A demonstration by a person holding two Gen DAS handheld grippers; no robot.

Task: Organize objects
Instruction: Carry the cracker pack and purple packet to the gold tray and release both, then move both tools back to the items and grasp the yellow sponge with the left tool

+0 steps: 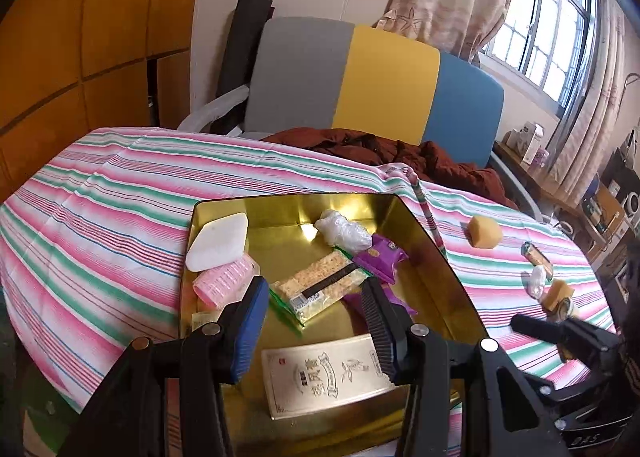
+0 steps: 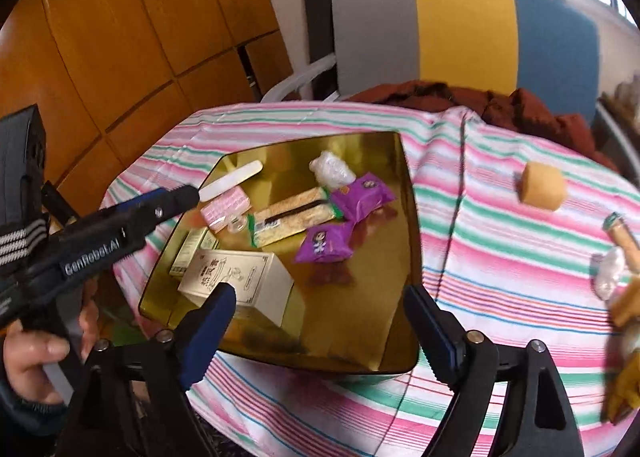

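Left wrist view: my left gripper (image 1: 316, 321) hangs over the gold tin (image 1: 440, 257), fingers apart, holding nothing. Under them lie a cracker pack (image 1: 320, 281), a purple packet (image 1: 382, 257) and a cream box (image 1: 324, 377). A white pad (image 1: 218, 243) leans on the tin's left rim above a pink roller (image 1: 226, 279), and a plastic wad (image 1: 342, 233) sits toward the back. Right wrist view: my right gripper (image 2: 316, 321) is also spread wide and empty, near the tin's front edge. A yellow sponge (image 2: 542, 187) sits on the striped cloth (image 2: 500, 277), well apart from the tin.
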